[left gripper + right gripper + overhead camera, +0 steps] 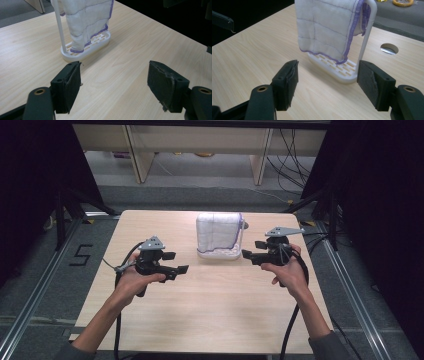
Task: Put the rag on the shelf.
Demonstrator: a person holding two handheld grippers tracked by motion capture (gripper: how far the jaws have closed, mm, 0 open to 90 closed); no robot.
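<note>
Cloth on rack at table's far centre; both grippers held clear of it, jaws apart.

High view: a white cloth (218,234) with purple edging hangs over a white rack (218,253) on the wooden table (210,320); the left gripper (176,262) and right gripper (253,251) flank it, empty.
Left gripper view: jaws spread wide, nothing between; the cloth (85,17) is quilted, draped above the rack's slotted base (86,47).
Right gripper view: jaws likewise spread and empty; the cloth (327,27) hangs from the rack's upright loop (367,32), and a round hole (389,48) shows in the table.
</note>
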